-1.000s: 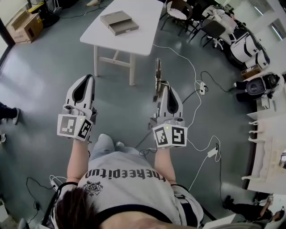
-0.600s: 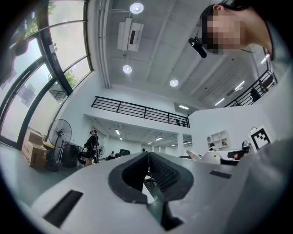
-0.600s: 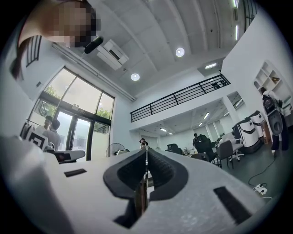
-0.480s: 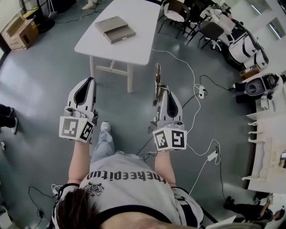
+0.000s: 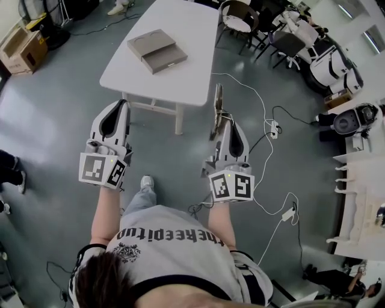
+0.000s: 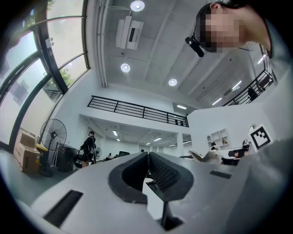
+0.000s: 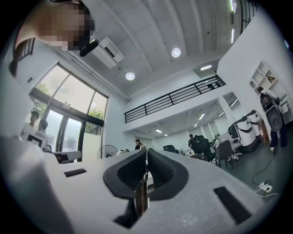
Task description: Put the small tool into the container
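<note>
1. The small tool (image 5: 217, 109), a thin flat strip, is sticking forward out of the right gripper (image 5: 227, 122). In the head view its free end is showing against the grey floor, just beside the near right corner of the white worktop (image 5: 189, 42).
2. In the right gripper view, the right gripper (image 7: 146, 153) is clamping its fingers (image 7: 161, 170) on the small tool (image 7: 140, 197). The tool's narrow edge is running up the seam between the two dark pads.
3. The container (image 5: 156, 50), a flat grey-brown box, is lying on the worktop, ahead and to the left of the tool and well apart from it. It is showing as two flat parts, one overlapping the other.
4. The left gripper (image 5: 120, 106) is hanging over the floor near the worktop's front edge. In the left gripper view, the left gripper (image 6: 147, 156) is keeping its fingers (image 6: 164, 172) together at the tips, with nothing between them.
5. The person is holding both grippers out in front, side by side, with the marker cubes facing the head camera. One shoe (image 5: 146, 182) is showing on the floor between the arms.
6. A white cable (image 5: 260, 114) is trailing across the floor to the right of the tool, and a power strip (image 5: 274, 126) is lying beyond it.
7. Chairs (image 5: 237, 15) are standing past the worktop's far right side, and a cardboard box (image 5: 23, 53) is sitting on the floor at far left.
</note>
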`<state>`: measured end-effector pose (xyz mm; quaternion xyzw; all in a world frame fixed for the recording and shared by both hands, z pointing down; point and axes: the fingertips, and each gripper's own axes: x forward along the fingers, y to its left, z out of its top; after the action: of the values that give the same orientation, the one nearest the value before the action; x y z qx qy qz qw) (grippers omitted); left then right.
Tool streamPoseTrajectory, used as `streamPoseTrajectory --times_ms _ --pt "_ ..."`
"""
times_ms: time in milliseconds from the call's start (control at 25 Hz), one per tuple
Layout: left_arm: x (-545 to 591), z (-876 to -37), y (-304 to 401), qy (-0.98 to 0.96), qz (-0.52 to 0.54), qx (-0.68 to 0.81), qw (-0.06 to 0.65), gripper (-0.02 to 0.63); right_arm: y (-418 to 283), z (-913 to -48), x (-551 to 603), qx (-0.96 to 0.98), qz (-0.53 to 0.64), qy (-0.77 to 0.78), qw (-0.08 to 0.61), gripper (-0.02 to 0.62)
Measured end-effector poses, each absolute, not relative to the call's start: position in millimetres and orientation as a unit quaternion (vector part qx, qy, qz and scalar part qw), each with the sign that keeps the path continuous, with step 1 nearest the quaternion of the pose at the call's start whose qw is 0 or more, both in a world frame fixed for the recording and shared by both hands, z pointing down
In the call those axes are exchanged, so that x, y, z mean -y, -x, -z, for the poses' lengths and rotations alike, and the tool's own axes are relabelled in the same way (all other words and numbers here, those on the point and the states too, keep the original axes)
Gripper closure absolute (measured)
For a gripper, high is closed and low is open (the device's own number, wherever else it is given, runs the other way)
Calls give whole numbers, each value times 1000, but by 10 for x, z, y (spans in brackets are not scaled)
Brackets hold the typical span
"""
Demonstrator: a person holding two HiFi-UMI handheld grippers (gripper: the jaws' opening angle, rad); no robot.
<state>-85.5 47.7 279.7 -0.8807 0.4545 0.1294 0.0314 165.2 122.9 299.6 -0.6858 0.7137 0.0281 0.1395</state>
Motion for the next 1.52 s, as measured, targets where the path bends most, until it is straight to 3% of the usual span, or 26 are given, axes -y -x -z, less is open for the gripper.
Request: streamPoseTrajectory --times_ms 680,1520 --pt "906 -2831 1226 897 -134 -419 31 592 -1203 -3020 -1 -692 -35 705 148 589" --pt "1931 -2930 923 886 -136 -443 32 592 -1589 -3142 1154 -709 -25 690 145 589"
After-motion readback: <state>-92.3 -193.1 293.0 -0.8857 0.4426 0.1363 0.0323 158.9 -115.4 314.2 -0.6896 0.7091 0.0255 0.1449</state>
